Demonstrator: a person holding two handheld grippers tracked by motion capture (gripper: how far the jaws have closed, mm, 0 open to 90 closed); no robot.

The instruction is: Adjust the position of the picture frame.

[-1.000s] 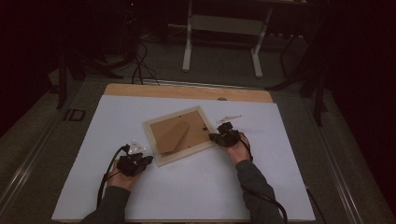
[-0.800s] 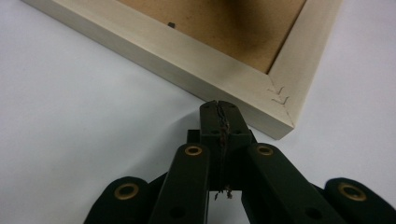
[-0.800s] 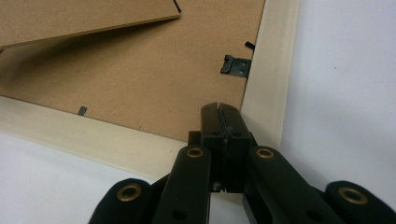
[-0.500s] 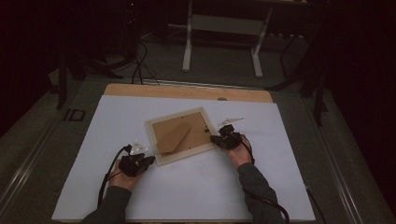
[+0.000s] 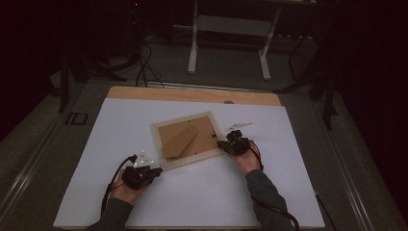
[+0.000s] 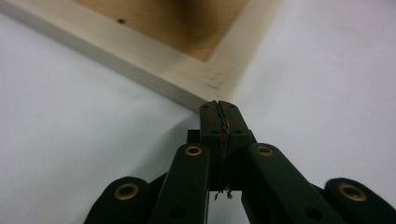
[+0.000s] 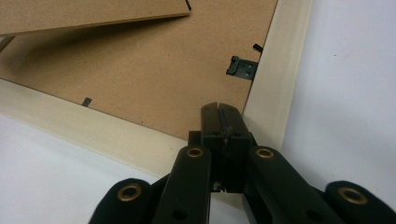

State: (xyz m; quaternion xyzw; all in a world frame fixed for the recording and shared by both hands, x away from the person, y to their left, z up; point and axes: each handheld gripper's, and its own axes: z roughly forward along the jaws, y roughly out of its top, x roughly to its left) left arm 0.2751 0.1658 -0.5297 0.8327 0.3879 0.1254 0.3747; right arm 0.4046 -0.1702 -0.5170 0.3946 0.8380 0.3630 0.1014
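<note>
A pale wooden picture frame (image 5: 188, 141) lies face down on the white table sheet, its brown backing board and folded stand facing up. My left gripper (image 5: 155, 172) rests on the sheet near the frame's near-left corner (image 6: 212, 84), jaws shut with nothing between them. My right gripper (image 5: 220, 144) sits at the frame's right corner, jaws shut and empty; in the right gripper view (image 7: 218, 108) its tip lies over the backing board (image 7: 140, 70) close to a black metal tab (image 7: 242, 67).
The white sheet (image 5: 269, 183) covers most of the table, with a wooden strip (image 5: 192, 95) along the far edge. A small pale object (image 5: 239, 126) lies just beyond my right hand. Table legs and cables stand on the dark floor behind.
My right gripper has edged slightly toward the frame's corner. The left gripper and the frame stay where they were.
</note>
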